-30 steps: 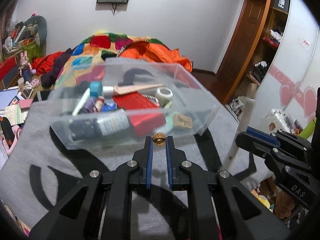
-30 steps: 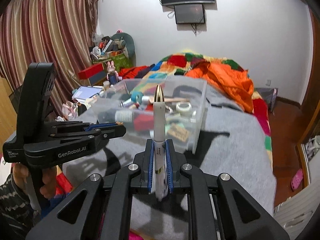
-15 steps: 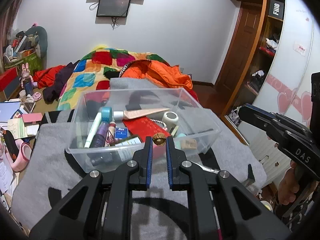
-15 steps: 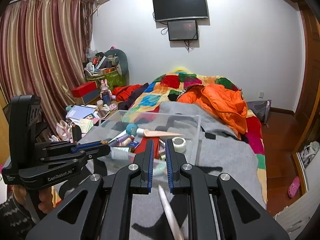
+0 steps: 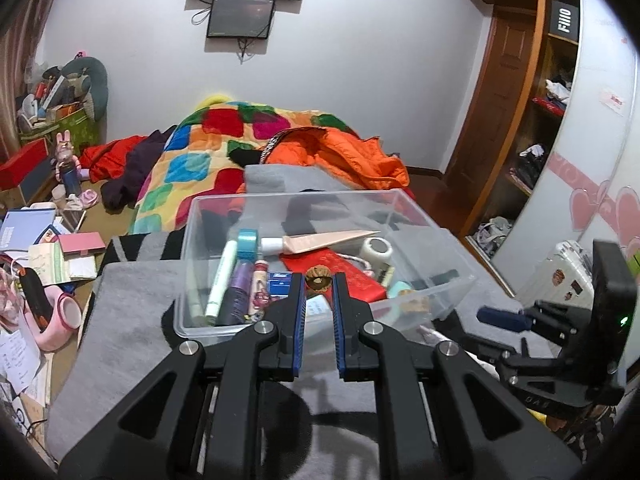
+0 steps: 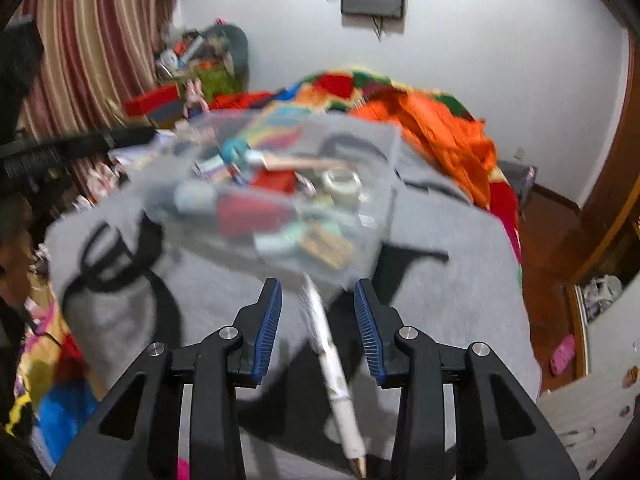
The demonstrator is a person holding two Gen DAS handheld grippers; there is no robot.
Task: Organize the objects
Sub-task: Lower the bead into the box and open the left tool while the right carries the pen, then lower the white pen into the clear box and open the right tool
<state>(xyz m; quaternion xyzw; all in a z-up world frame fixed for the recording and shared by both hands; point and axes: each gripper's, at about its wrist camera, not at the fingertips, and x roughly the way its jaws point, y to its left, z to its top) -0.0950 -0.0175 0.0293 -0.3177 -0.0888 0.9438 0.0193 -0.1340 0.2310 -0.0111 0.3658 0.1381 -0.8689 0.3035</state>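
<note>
bin: clear plastic bin (image 5: 320, 256) sits on grey blanket (image 5: 132, 320), already full of small stuff, e.g. white marker (image 5: 220, 276), beige tube (image 5: 324, 240), tape roll (image 5: 376, 248), red packet (image 5: 340, 268)
L gripper: left gripper (image 5: 318, 285) pinched tight on a small brown nut-like bead (image 5: 318, 279), held at the fingertips, above the bin's near rim
R gripper: right gripper (image 6: 318, 312) has jaws opening; pads stand clear on both sides, nothing pressed
pen: white pen w/ gold tip (image 6: 334, 372) lies loose betw the R jaws, slanted, gold tip toward camera, far end near the bin's front wall; looks to be on the blanket just outside the bin, tho the R view is blurred so can't tell if it's fully at rest
step (my read): mid-sort; bead ready to go in, pen not in the bin & needs a re-grab
next for L: carry bead fwd past the rim over a free gap, then let go low so it doesn't bounce out
next for R: line pads square across the pen barrel, close near its middle, lift, tip it over the wall into the bin
risk: round barrel may roll on soft blanket when pads touch; the 2 grippers are near each other at the bin's front, so take turns
</note>
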